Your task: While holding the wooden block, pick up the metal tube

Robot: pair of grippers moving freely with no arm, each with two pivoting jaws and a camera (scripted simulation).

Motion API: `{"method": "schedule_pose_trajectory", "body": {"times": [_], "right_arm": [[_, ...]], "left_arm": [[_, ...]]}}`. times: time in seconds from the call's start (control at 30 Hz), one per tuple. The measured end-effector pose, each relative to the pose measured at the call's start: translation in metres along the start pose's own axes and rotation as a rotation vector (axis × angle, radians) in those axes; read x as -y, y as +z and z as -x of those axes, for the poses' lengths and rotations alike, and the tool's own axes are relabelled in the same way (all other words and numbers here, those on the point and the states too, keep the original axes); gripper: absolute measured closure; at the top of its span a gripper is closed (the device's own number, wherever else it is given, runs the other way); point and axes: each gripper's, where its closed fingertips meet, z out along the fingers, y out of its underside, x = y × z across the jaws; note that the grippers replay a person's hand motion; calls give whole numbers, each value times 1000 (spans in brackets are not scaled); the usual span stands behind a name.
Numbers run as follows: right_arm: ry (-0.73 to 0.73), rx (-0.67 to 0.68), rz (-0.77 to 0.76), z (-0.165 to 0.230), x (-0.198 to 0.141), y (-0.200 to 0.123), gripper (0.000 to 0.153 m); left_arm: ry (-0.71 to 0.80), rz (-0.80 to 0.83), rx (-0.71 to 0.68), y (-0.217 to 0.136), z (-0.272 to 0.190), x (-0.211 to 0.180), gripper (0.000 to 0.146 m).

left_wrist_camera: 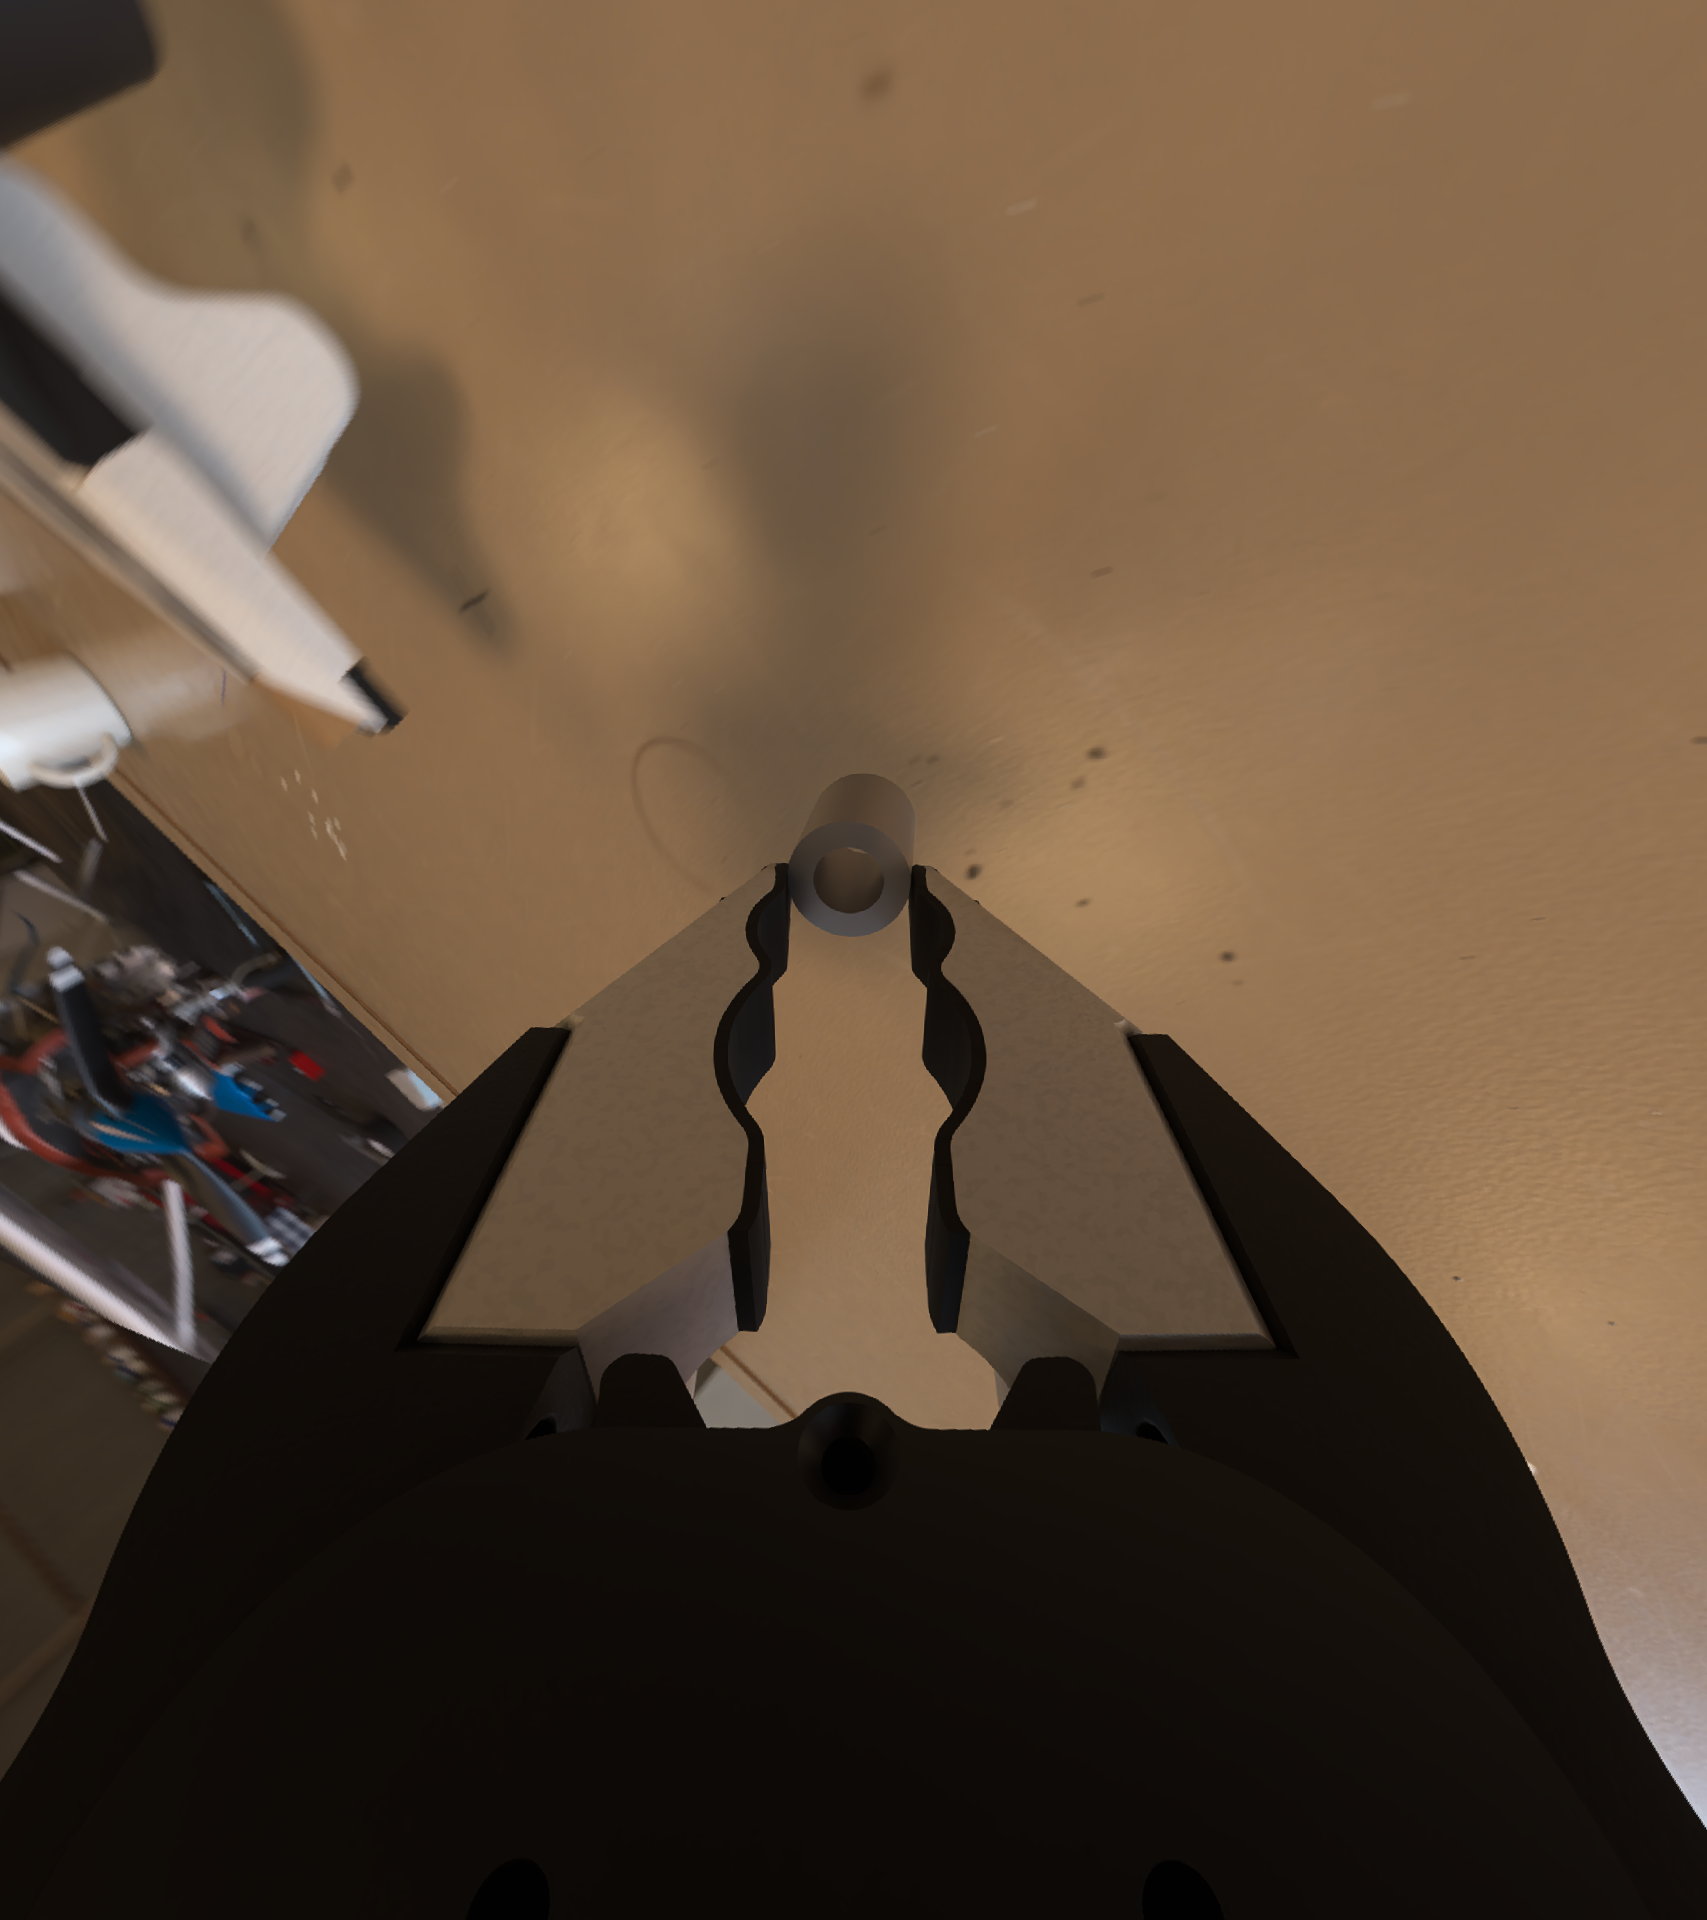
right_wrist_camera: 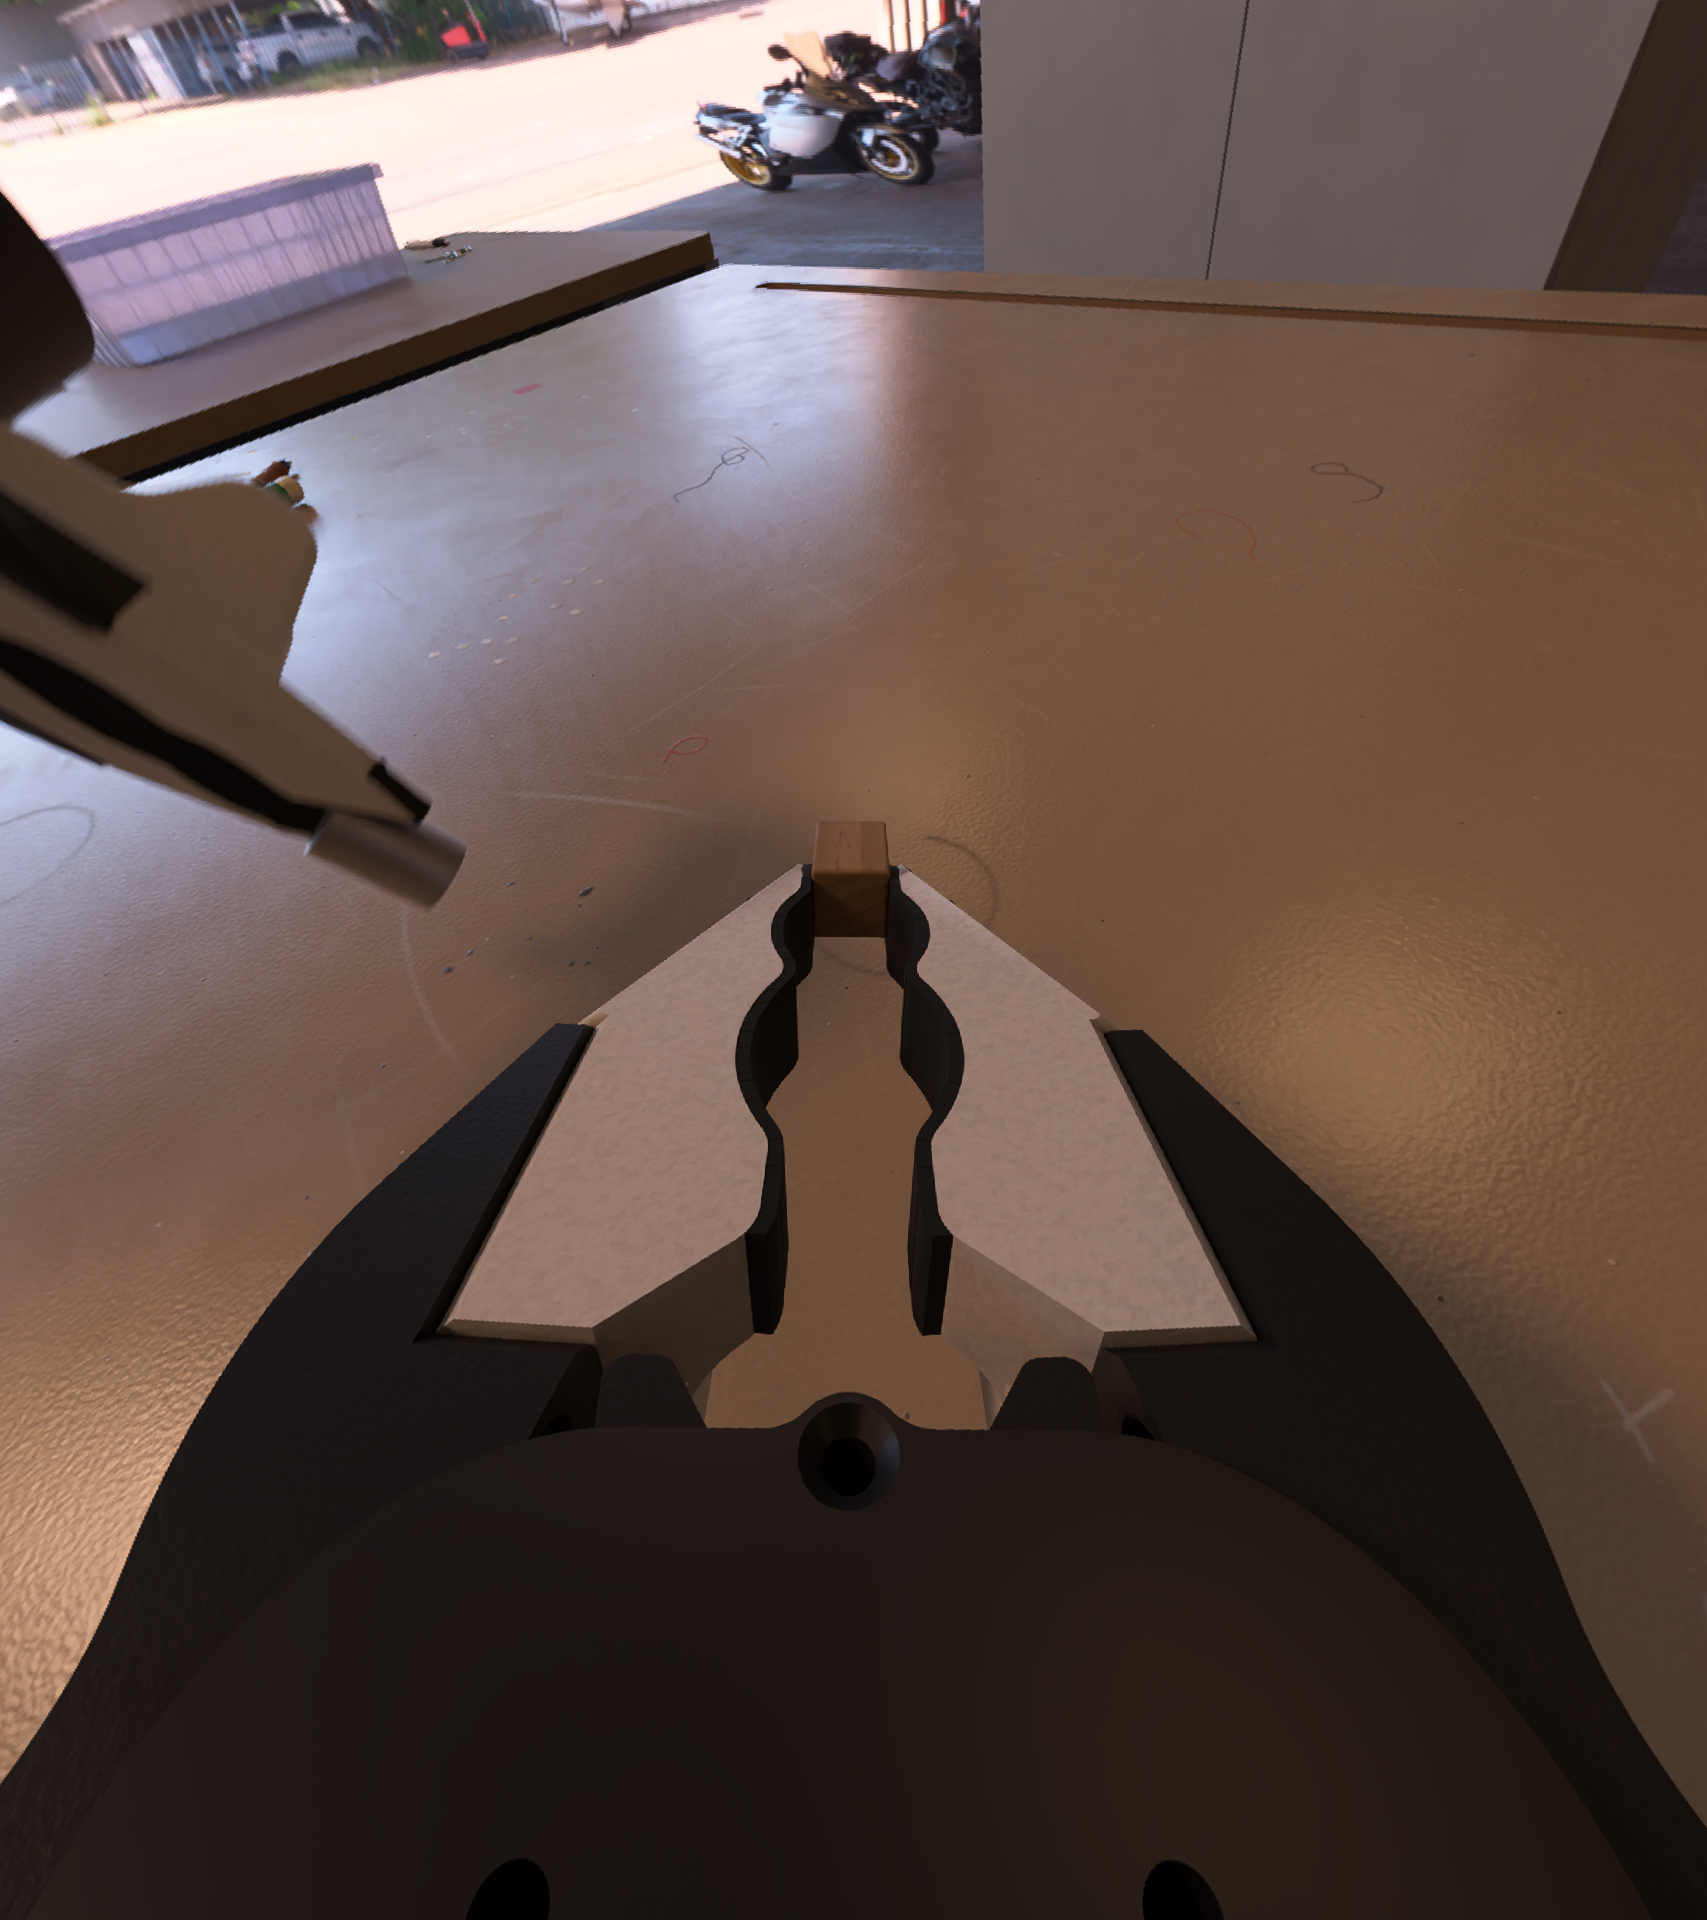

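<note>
In the left wrist view my left gripper (left_wrist_camera: pixel 847 906) is shut on the grey metal tube (left_wrist_camera: pixel 864 816). The tube is pinched at the fingertips, with its open end facing the camera, above the tan table (left_wrist_camera: pixel 1244 520). In the right wrist view my right gripper (right_wrist_camera: pixel 851 909) is shut on the small wooden block (right_wrist_camera: pixel 851 868) at its fingertips, just above the table (right_wrist_camera: pixel 1244 727). The left gripper (right_wrist_camera: pixel 381 810) also shows at the left of that view, holding the tube (right_wrist_camera: pixel 392 860) clear of the surface. The right gripper (left_wrist_camera: pixel 371 709) shows at the upper left of the left wrist view.
The table's edge (left_wrist_camera: pixel 309 935) runs diagonally at the left of the left wrist view. In the right wrist view a second board (right_wrist_camera: pixel 413 312) lies at the back left, with a grey box (right_wrist_camera: pixel 236 260) behind it. Motorcycles (right_wrist_camera: pixel 828 135) and a white wall (right_wrist_camera: pixel 1244 135) stand far off.
</note>
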Motion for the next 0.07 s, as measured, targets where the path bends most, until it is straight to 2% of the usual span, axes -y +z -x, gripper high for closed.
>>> {"method": "schedule_pose_trajectory", "body": {"times": [0.07], "right_arm": [[12, 9, -2, 1, 0, -1, 140]], "left_arm": [[72, 11, 4, 3, -18, 8, 124]]}}
